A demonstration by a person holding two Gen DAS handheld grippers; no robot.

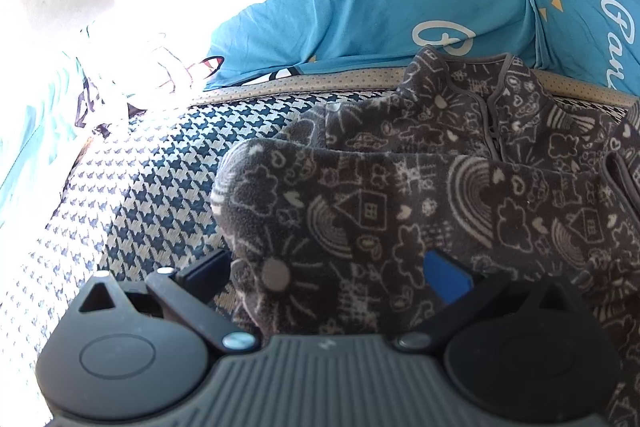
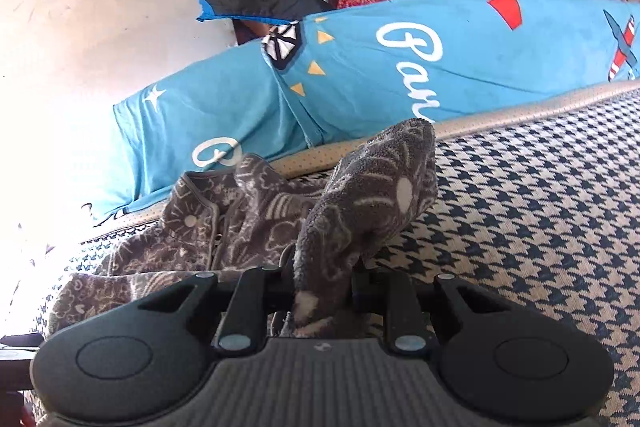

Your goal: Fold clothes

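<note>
Grey fleece jacket (image 1: 420, 187) lies crosswise, collar toward blue bedding (image 1: 400, 11); right gripper (image 2: 320, 287) jaws clamped on sleeve (image 2: 372, 195), left gripper (image 1: 326, 267) jaws apart.

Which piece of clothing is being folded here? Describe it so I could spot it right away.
Start at the bed's houndstooth cover, navy and cream, with a bright blue printed quilt along its far edge. In front of that quilt lies the fleece jacket. It is the only dark grey, fuzzy item, covered in pale doodles of houses, clouds and rainbows, and the right gripper pinches up one part of it.
</note>
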